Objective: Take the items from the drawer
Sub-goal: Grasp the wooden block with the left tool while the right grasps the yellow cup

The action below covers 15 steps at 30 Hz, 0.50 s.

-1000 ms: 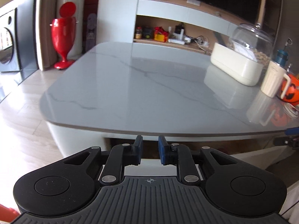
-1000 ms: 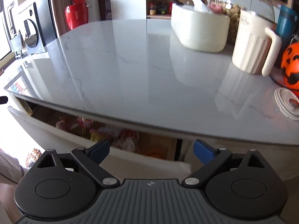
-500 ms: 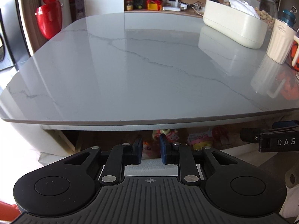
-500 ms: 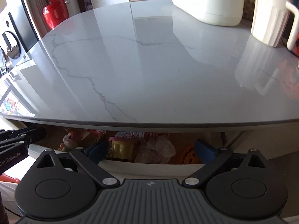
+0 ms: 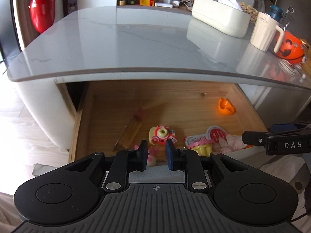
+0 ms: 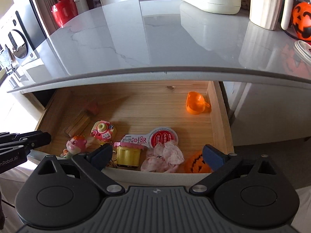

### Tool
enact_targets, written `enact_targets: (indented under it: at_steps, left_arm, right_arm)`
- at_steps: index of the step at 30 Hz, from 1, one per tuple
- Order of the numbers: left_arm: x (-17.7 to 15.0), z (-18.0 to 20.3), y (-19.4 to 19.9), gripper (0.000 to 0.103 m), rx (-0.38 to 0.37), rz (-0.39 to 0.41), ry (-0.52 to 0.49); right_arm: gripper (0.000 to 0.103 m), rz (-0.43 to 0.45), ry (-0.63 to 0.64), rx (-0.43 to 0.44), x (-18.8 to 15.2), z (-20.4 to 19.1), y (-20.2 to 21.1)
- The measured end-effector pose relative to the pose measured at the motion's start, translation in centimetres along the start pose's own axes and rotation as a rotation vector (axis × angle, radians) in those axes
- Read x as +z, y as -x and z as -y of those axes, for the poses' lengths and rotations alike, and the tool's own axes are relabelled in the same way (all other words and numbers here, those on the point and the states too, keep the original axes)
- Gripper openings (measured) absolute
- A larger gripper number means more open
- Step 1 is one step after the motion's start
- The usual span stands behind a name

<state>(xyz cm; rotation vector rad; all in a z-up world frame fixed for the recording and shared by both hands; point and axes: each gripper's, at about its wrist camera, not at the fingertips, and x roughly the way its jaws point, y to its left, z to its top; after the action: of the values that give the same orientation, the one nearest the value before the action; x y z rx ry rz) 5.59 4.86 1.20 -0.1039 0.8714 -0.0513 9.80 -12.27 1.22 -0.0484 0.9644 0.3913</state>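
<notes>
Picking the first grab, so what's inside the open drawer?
In the wooden drawer: orange cup, pink toy camera, pig figure, yellow jar, red-labelled packet, pink cloth, pumpkin toy, wooden sticks. Its rear lies hidden under the tabletop.

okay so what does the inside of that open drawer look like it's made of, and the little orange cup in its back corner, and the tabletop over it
Drawer: looks like bare, matte light wood; grain lines and a knot show on its floor.
Orange cup: probably thin plastic; it is translucent and glows where light passes through.
Tabletop: glossy grey slab with pale marble-like veins, mirroring the things standing on it; stone, sintered or coated, I cannot tell.
</notes>
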Motion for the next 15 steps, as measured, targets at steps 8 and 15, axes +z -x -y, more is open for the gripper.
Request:
enact_targets:
  at_steps: [8,15]
  left_arm:
    - [-2.4,0.3,2.3,0.024,-0.011,-0.041,-0.003]
    - [-2.5,0.7,2.2,0.023,0.014,-0.035,0.01]
  right_arm:
    - [0.1,0.016,0.0,0.0,-3.6,-0.4,2.5]
    - [0.099,-0.013,-0.01,0.005,-2.2,0.0,1.9]
